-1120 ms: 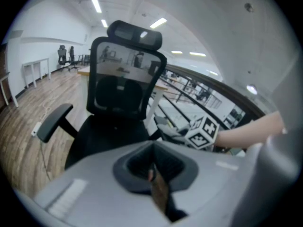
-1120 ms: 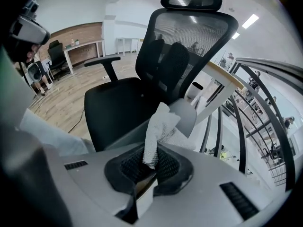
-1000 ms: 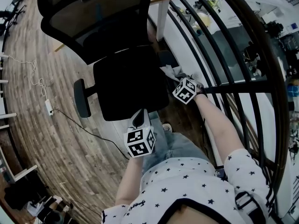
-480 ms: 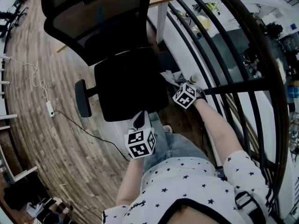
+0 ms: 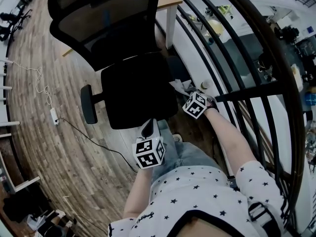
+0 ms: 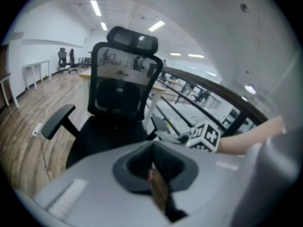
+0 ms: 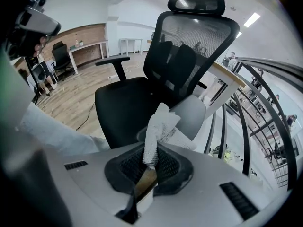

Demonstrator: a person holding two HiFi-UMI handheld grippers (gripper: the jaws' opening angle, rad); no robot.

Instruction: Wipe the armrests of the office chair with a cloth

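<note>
The black office chair (image 5: 138,93) with a mesh back stands in front of me. My right gripper (image 5: 189,96) is shut on a white cloth (image 5: 179,86), which lies bunched on the chair's right armrest (image 7: 190,114). In the right gripper view the cloth (image 7: 160,132) rises from the closed jaws and touches that grey armrest pad. The chair's left armrest (image 5: 88,104) is bare. My left gripper (image 5: 147,128) hovers by the seat's front edge, shut, with nothing in it. From the left gripper view (image 6: 154,174) I see the left armrest (image 6: 57,121) and the right gripper's marker cube (image 6: 206,137).
A black metal railing (image 5: 232,95) runs close along the right side, just beyond the right armrest. A white desk leg (image 5: 171,21) stands behind the chair. A power strip and cable (image 5: 53,115) lie on the wooden floor to the left.
My right gripper with the cloth has slid a little back toward me along the right armrest. The left gripper has stayed in place.
</note>
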